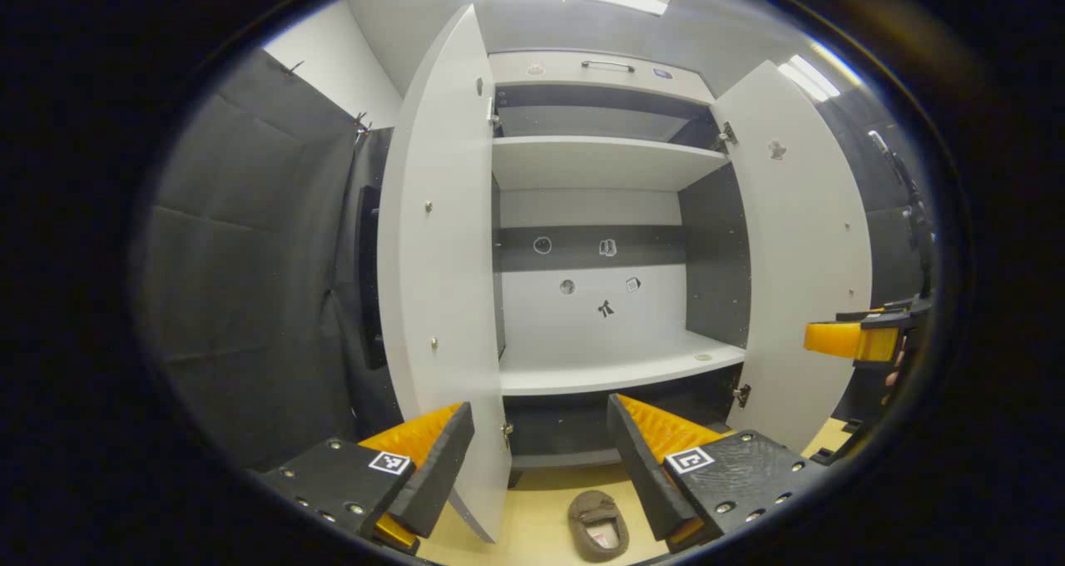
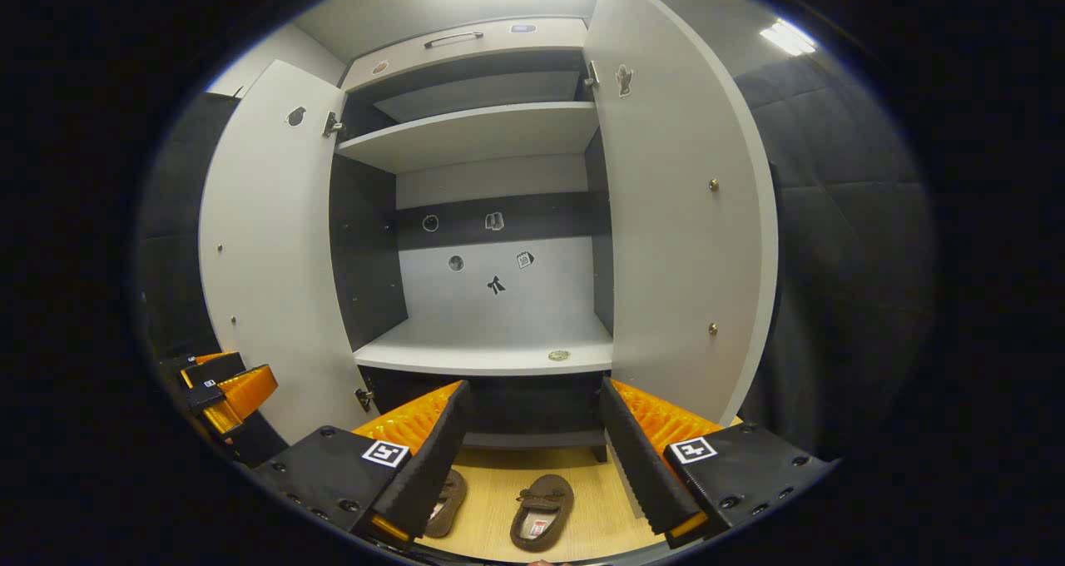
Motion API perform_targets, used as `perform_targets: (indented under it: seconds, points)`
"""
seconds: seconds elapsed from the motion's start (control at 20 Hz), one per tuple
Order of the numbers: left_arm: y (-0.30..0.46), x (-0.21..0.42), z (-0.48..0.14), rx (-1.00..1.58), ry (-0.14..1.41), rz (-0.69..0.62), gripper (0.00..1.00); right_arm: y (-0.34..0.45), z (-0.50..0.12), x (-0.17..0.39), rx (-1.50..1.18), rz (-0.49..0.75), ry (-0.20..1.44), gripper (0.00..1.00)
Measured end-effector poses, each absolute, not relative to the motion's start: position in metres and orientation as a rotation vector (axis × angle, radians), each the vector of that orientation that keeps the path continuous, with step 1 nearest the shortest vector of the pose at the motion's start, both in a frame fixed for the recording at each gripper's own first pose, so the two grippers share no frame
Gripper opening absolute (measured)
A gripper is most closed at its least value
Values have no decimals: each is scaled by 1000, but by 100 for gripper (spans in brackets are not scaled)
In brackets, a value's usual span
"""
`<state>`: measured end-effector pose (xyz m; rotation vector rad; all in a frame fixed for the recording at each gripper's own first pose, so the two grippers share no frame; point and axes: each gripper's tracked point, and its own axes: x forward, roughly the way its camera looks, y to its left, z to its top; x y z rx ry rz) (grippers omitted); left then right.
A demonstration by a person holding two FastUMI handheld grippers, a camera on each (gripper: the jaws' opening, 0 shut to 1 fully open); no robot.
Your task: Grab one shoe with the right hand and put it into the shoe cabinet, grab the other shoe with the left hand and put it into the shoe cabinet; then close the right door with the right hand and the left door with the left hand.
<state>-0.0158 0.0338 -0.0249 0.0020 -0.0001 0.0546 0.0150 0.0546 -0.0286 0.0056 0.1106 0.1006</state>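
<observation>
Seen in the left gripper view, from the left: padded booth wall point(image 1: 250, 241), then the shoe cabinet's left door point(image 1: 441, 300) swung wide open, edge toward the camera. Next, the open shoe cabinet point(image 1: 599, 166) itself, with an upper shelf point(image 1: 599, 162) and a lower shelf point(image 1: 616, 370), both bare of shoes, and small stickers on the back panel. Farther right, the right door point(image 1: 803, 258) also standing open. At the far right edge, the right tool point(image 1: 857, 339) held beside that door. Along the bottom, the left tool point(image 1: 541, 449) released, fingers spread well apart and grasping nothing. Below and between them, one brown shoe point(image 1: 597, 526) lying on the pale wood floor point(image 1: 532, 516) just in front of the cabinet, opening upward. In the right gripper view, again from the left: the left tool point(image 2: 225, 391) low at the left edge, near the foot of the open left door point(image 2: 266, 258); jaw state not clear from here. Then the cabinet interior point(image 2: 491, 133), shelves without shoes. Then the right door point(image 2: 682, 216) open toward the camera. At the bottom, the right tool point(image 2: 532, 449) released, fingers wide apart, gripping nothing. On the floor point(image 2: 591, 508) between them, two brown shoes: one point(image 2: 449, 503) partly hidden behind the left finger, the other shoe point(image 2: 542, 512) in plain sight just beside it, both outside the cabinet.
</observation>
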Motion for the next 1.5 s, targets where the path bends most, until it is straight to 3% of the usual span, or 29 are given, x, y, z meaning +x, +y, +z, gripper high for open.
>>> perform_targets:
  seconds: [0.45, 1.2, 1.25, 1.5]
  points:
    - [40, -22, -49, -28, 43, 35, 94, 68, -96, 38, -19, 112, 246, 98]
    - [-1, 0, -78, -91, 133, -100, 94, 107, -305, 54, 32, 211, 763, 98]
    - [-4, 2, -80, -89, 138, -103, 100, 108, -318, 55, 43, 210, 797, 98]
    - [-18, 9, -86, -74, 158, -109, 100, 105, -377, 55, 59, 201, 934, 98]
